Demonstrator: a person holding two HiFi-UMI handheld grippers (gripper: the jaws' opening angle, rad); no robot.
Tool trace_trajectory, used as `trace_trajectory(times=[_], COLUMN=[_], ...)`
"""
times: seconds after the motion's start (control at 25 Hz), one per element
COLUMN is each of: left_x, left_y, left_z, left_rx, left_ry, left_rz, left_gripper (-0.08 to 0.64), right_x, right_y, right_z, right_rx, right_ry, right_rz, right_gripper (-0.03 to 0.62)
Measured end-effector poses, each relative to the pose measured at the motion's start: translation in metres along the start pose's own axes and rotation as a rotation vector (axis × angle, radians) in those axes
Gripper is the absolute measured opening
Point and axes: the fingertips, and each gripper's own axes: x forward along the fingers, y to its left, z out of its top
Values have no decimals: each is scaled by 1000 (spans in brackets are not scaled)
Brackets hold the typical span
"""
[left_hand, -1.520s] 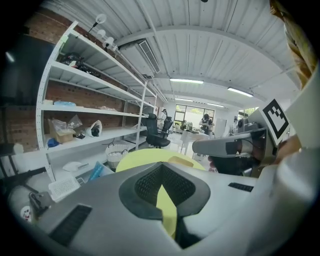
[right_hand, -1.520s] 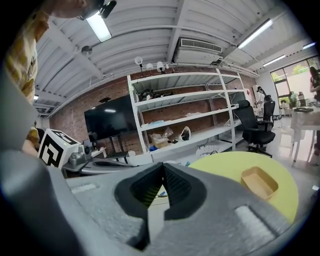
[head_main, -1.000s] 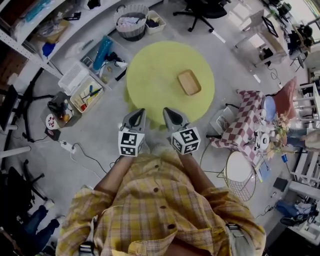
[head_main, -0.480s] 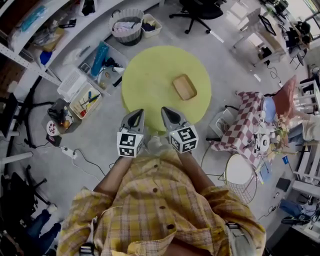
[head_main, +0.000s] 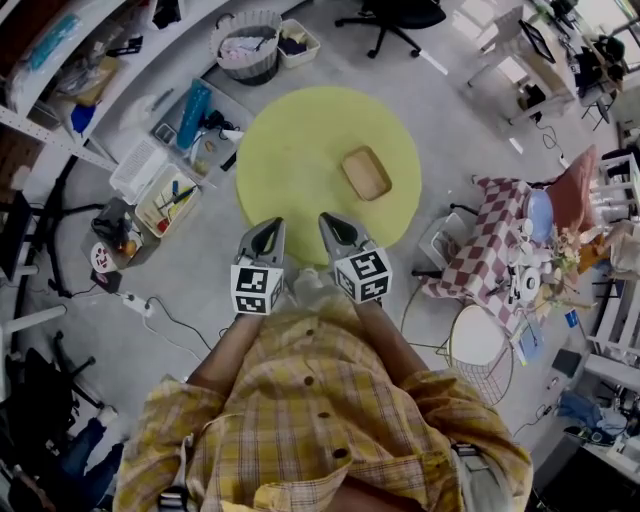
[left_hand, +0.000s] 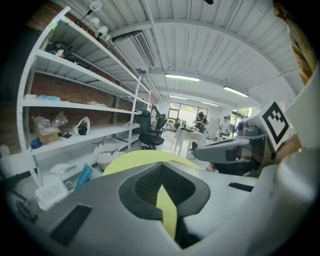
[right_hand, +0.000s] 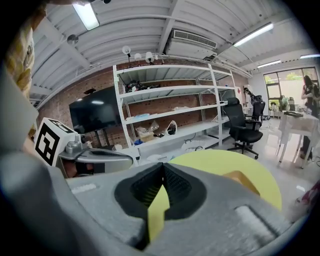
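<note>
My left claw and right claw are both clenched on nothing, side by side above the near edge of the round yellow worktop. The wooden tray, seemingly empty, lies ahead and rightward, nearer my right claw.

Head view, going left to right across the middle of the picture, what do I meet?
Open bin of tools → left claw → right claw → red-and-white checked cloth.
</note>
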Motion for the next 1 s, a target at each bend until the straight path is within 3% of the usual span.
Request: trace_trajectory(times=[1.0], left_x=[36], left_y=[12], left_z=[-8], left_rx=[6], left_ry=[48], left_rz=[-14], left_gripper=[5], right_x=[78], right_y=[-35], right_z=[-45], right_rx=[-89], right_ry=[205], right_rz=[19], right_gripper=[-2])
